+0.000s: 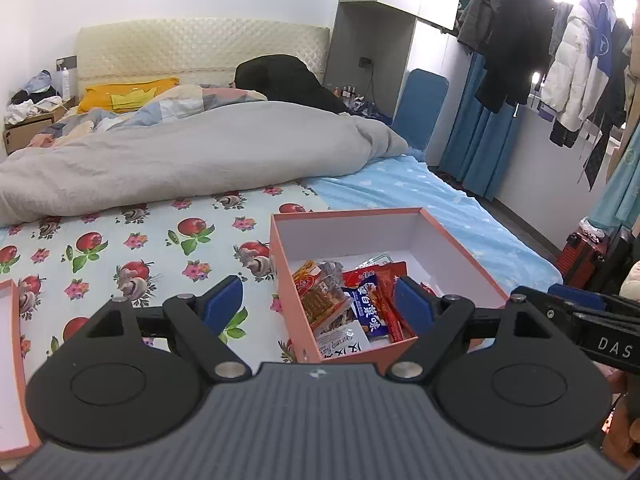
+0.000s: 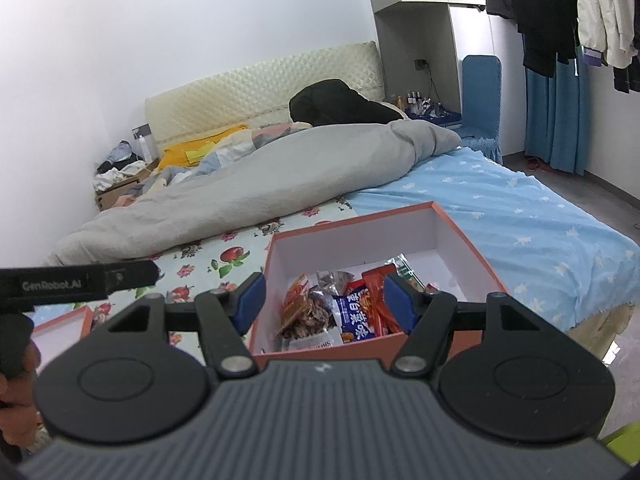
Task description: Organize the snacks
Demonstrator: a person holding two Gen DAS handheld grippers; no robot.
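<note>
An orange box (image 1: 348,214) with a white inside lies open on the bed, and several snack packets (image 1: 352,308) are piled at its near end. My left gripper (image 1: 318,302) hovers over the box's near left corner, open, with nothing between its blue pads (image 1: 222,300). In the right wrist view the same box (image 2: 352,220) and snack packets (image 2: 340,316) lie just ahead. My right gripper (image 2: 325,302) is open over the near wall and holds nothing. The two grippers are side by side; a finger of the right one (image 1: 580,308) shows at the left view's right edge.
The box's orange lid (image 1: 16,360) lies upside down to the left on the fruit-print sheet (image 1: 140,248). A grey duvet (image 1: 180,160) is bunched across the bed behind. The blue sheet (image 2: 520,220) runs to the bed's right edge, with floor and hanging clothes (image 1: 540,52) beyond.
</note>
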